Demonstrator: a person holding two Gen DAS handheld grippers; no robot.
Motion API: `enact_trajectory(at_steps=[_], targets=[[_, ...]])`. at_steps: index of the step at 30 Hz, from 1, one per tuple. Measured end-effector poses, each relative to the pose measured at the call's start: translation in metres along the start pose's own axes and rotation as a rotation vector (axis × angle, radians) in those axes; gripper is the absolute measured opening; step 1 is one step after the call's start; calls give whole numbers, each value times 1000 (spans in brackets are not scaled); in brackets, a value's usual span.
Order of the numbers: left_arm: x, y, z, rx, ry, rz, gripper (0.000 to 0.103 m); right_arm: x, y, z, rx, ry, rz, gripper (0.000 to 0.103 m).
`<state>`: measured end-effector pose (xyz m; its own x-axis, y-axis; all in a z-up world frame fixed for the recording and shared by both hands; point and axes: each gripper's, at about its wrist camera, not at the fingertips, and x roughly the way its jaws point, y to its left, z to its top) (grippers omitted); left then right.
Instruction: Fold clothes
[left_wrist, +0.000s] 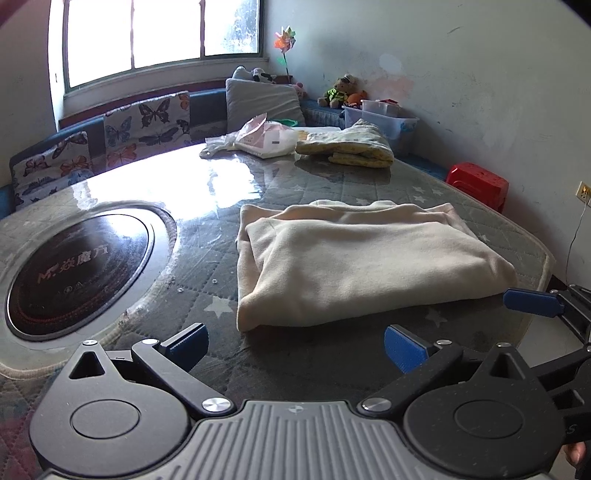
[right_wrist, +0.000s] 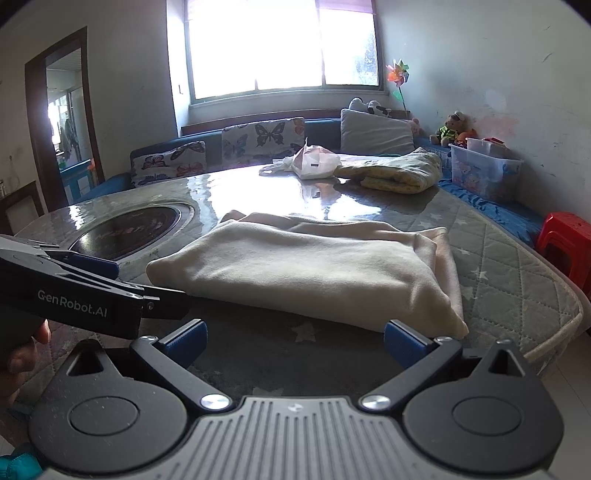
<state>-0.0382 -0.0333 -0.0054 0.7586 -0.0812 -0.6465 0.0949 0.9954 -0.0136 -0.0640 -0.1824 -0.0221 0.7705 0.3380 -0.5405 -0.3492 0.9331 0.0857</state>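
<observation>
A cream garment (left_wrist: 354, 258) lies folded into a thick rectangle on the quilted table cover (left_wrist: 480, 206). It also shows in the right wrist view (right_wrist: 314, 269). My left gripper (left_wrist: 295, 345) is open and empty, just short of the garment's near edge. My right gripper (right_wrist: 293, 341) is open and empty, also just short of the near edge. The right gripper's blue fingertip (left_wrist: 532, 301) shows at the garment's right corner in the left wrist view. The left gripper's body (right_wrist: 74, 295) shows at the left in the right wrist view.
A round black hotplate (left_wrist: 77, 266) is set into the table at the left. A folded yellow cloth (left_wrist: 351, 146) and a plastic bag (left_wrist: 266, 138) lie at the far side. A red stool (left_wrist: 478, 184) stands off the right edge. A bench with cushions and a toy box runs behind.
</observation>
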Motion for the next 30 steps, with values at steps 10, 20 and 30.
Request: enact_trajectory(at_steps=[10, 20, 30], targets=[[7, 2, -1, 2, 47, 4, 103, 1, 0, 0, -3, 5, 4, 103], [3, 2, -2, 6, 42, 12, 103, 2, 2, 0, -8, 8, 9, 103], [0, 8, 0, -11, 31, 17, 103, 3, 5, 3, -22, 7, 20, 103]])
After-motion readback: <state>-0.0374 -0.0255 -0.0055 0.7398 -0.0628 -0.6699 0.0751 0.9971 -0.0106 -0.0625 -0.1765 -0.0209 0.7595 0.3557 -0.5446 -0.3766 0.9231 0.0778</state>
